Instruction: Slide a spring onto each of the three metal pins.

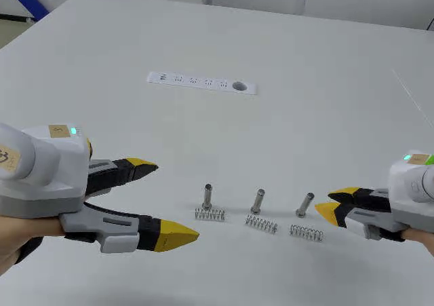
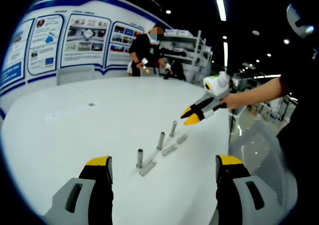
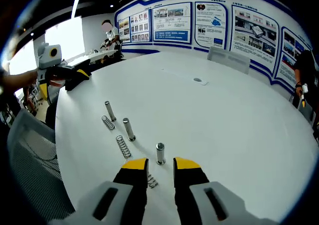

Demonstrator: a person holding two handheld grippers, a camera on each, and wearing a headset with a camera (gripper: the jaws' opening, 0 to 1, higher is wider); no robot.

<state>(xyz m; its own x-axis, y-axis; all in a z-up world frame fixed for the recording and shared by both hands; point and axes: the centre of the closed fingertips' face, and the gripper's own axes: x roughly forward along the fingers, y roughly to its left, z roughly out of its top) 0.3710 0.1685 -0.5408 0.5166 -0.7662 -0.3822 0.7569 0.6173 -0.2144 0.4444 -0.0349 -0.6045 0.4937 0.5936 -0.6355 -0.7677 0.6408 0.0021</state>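
Note:
Three short metal pins stand upright in a row on the white table: left pin (image 1: 207, 196), middle pin (image 1: 258, 201), right pin (image 1: 305, 204). A spring lies flat in front of each: left spring (image 1: 210, 214), middle spring (image 1: 261, 224), right spring (image 1: 306, 233). My left gripper (image 1: 173, 201) sits left of the row, jaws spread wide and empty. My right gripper (image 1: 325, 202) points at the right pin (image 3: 160, 153) from close by, jaws a narrow gap apart with nothing held. The right spring (image 3: 151, 180) lies just below its fingertips.
A white power strip (image 1: 201, 83) lies farther back on the table. The table's near edge runs close behind the springs (image 2: 148, 168). A person (image 2: 144, 55) stands at shelves beyond the far side. A grey chair (image 3: 30, 175) is by the table edge.

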